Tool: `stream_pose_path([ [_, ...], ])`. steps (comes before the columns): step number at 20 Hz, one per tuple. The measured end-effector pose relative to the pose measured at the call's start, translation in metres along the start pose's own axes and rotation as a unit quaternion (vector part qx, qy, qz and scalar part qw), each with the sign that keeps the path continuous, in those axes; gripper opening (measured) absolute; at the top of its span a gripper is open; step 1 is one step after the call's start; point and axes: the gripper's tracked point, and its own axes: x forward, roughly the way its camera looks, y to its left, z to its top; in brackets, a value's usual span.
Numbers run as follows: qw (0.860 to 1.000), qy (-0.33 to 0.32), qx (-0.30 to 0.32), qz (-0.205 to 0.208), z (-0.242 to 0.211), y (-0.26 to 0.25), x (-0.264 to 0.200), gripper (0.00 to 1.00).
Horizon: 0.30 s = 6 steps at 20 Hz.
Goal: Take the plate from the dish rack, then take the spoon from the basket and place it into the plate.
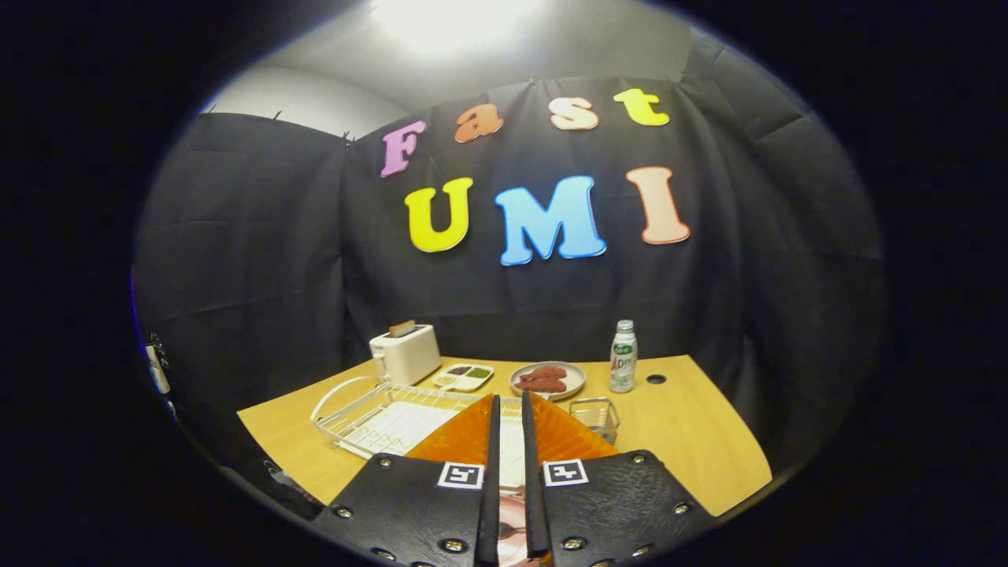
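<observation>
Probably at the spoon step, judging by the layout: rack [370, 421] stands at the table's [693, 441] near left side holding no plate that can be made out, and basket [594, 416] sits just right of the fingertips, looking empty. Gripper [508, 398] hangs above the table's near edge, aimed toward the far edge, fingers drawn close with a thin slit between them. Low in that slit, close to the camera, glints something rounded and shiny, likely the spoon [510, 542]. Cannot tell whether both fingers press on it or whether it merely lies below them. Higher up the slit shows a pale strip, perhaps the plate [512, 457] lying under the fingers, though too little of it shows to be sure. If so, calls next for lowering the tips over the plate's middle and then parting the fingers gently, so the spoon settles inside the rim rather than skidding onto the table. Worth minding the basket just beside the right finger and the rack's rim on the left while descending. Well beyond, along the far edge: toaster [405, 352], sauce tray [463, 376], food dish [547, 379], bottle [623, 356].
</observation>
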Motion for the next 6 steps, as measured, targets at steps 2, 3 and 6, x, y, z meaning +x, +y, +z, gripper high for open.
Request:
stream_pose_path([
  [2, 0.999, -0.030, -0.016, -0.038, 0.037, -0.028, -0.001, 0.13],
  [3, 0.997, -0.046, -0.025, -0.056, 0.058, -0.041, -0.001, 0.13],
  [6, 0.993, -0.079, -0.024, -0.083, 0.111, -0.065, -0.006, 0.13],
])
